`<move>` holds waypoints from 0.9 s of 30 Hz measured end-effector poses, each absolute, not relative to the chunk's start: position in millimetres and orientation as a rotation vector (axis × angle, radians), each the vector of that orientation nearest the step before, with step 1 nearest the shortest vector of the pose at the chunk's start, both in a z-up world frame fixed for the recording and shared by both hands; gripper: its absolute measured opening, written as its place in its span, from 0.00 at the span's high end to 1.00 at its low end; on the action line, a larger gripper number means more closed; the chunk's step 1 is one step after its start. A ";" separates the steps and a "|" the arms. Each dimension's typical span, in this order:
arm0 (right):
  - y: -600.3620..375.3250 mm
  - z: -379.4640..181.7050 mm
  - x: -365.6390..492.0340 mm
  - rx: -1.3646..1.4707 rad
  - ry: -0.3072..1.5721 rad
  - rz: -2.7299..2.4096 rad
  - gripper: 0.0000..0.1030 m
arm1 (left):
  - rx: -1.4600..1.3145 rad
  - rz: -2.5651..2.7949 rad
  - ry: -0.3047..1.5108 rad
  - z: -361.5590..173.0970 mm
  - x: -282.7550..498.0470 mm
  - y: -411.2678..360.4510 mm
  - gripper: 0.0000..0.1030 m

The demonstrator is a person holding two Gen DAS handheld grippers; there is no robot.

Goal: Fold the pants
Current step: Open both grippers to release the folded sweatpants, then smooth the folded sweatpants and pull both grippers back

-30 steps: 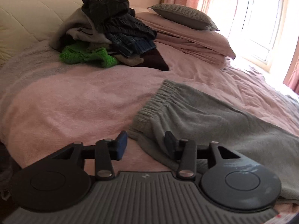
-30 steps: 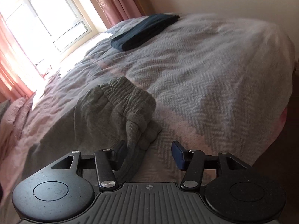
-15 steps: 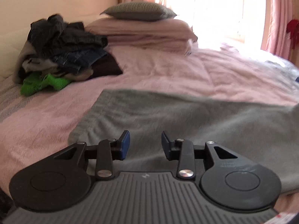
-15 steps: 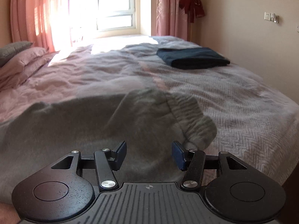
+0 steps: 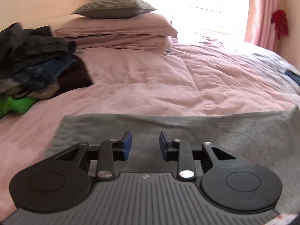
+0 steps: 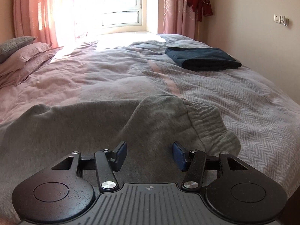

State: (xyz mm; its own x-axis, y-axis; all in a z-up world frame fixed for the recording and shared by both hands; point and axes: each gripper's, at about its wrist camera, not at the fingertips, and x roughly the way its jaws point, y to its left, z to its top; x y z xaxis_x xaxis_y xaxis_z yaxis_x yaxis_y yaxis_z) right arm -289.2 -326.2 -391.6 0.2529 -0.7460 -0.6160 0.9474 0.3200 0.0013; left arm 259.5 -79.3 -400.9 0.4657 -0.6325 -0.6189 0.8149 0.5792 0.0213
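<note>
Grey pants (image 5: 206, 131) are spread flat across the near part of the bed (image 5: 150, 86), lying crosswise to both wrist views. In the right wrist view the same pants (image 6: 75, 131) are seen with the gathered elastic waistband (image 6: 206, 120) at the right end, where the cloth is partly turned over on itself.

The left gripper (image 5: 144, 146) is held just above the grey cloth near its left end. Its fingers (image 5: 127, 146) are set a modest gap apart and have just been closing; the fabric is seen below and beyond them, and nothing is clamped between the pads.

The right gripper (image 6: 149, 154) is held over the waistband end. Its fingers (image 6: 178, 154) are spread wide, and no cloth is pinched between them; the fabric lies beneath.

A pile of unfolded clothes (image 5: 35, 63), dark with a bright green piece (image 5: 16, 105) at the bottom, is seen on the bed at the left of the left wrist view. Pink pillows (image 5: 120, 31) are stacked at the head of the bed with a grey pillow (image 5: 114, 7) on top. A folded dark blue garment (image 6: 202, 58) is laid on the far right part of the bed, well apart from the pants. A bright window (image 6: 120, 7) with pink curtains (image 6: 33, 11) is seen behind the bed.
</note>
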 end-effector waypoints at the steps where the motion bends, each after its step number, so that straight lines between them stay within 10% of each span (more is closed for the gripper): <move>1: -328.4 -393.2 -286.7 0.396 0.566 -1.192 0.51 | 0.378 -0.904 0.587 -407.1 258.3 -88.9 0.72; 27: -229.8 -414.0 -262.5 0.326 0.713 -1.008 0.50 | 0.425 -0.847 0.615 -409.7 148.5 -7.7 0.74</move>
State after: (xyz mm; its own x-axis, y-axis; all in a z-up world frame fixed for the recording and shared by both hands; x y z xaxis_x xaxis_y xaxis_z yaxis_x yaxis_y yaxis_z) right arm -262.5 -229.8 -414.0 0.3357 -0.6541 -0.6778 0.8567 0.5111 -0.0690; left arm 148.5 -7.7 -409.7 0.5076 -0.5607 -0.6542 0.7955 0.5965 0.1061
